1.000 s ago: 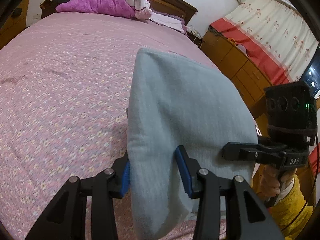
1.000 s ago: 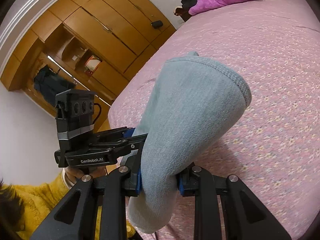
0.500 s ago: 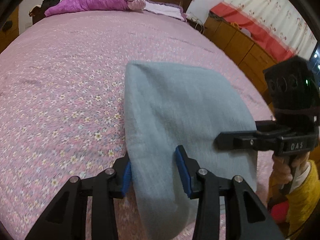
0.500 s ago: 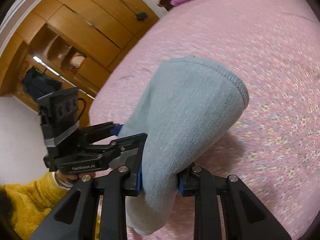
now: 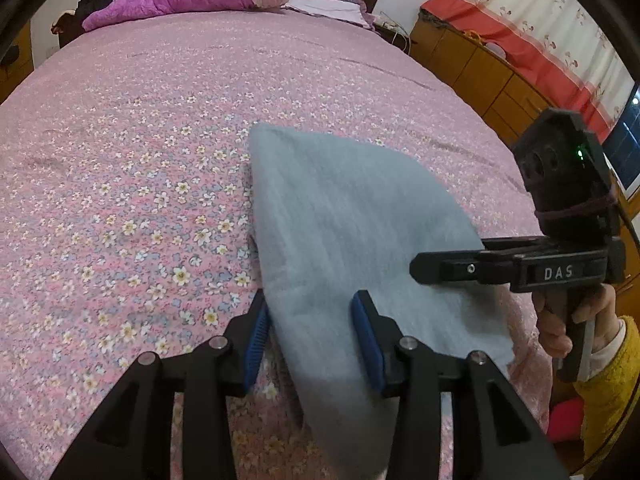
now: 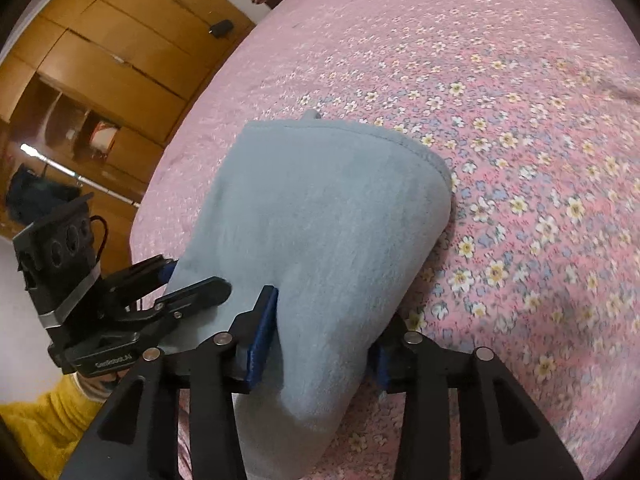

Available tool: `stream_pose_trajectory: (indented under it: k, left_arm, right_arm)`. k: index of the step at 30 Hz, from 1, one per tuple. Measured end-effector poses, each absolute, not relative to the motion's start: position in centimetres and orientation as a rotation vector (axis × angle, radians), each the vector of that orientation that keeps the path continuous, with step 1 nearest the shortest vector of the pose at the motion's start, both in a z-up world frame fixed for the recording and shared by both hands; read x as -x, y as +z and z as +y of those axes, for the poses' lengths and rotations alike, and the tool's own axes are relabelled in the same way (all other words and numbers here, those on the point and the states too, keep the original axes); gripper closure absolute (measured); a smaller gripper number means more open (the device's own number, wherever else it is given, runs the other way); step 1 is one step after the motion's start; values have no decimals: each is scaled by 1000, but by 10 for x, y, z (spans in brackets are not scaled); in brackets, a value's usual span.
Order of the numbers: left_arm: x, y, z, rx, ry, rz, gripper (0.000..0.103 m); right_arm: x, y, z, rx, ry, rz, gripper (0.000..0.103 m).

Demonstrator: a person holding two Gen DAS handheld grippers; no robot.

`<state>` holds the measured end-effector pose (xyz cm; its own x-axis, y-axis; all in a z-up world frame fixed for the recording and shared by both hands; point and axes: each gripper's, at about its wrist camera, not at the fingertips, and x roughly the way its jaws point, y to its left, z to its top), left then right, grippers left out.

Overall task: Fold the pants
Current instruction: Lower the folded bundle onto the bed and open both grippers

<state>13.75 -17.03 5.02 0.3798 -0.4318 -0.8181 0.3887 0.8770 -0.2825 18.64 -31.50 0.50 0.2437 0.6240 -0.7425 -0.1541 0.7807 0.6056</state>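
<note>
The pants (image 5: pixel 352 240) lie folded on the bed (image 5: pixel 120 160), long axis running straight ahead from both tools, with the left gripper (image 5: pixel 312 336) and right gripper (image 6: pixel 320 344) each clamped on the near edge, side by side and equally near.
</note>
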Motion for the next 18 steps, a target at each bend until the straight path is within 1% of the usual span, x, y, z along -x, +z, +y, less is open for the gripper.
stream_pose_trajectory:
  k: [4, 9, 10, 11, 12, 18]
  left_arm:
    - [-123, 64, -163, 40, -521, 1035, 59]
    - [-97, 74, -162, 47, -549, 1022, 59]
    - [-94, 74, -163, 45, -554, 1020, 63]
    - [-90, 74, -163, 43, -555, 1017, 72]
    - [-87, 73, -162, 30, -545, 1015, 84]
    - [-84, 55, -158, -35, -455, 1035, 85]
  right_arm:
    - [-169, 17, -319, -431, 442, 1195, 64]
    - [-138, 37, -321, -374, 309, 1140, 63]
    - [-129, 43, -321, -366, 292, 1119, 63]
    - [-123, 49, -318, -366, 288, 1102, 63]
    - [-116, 55, -315, -368, 286, 1083, 63]
    - [-78, 75, -298, -420, 361, 969, 64]
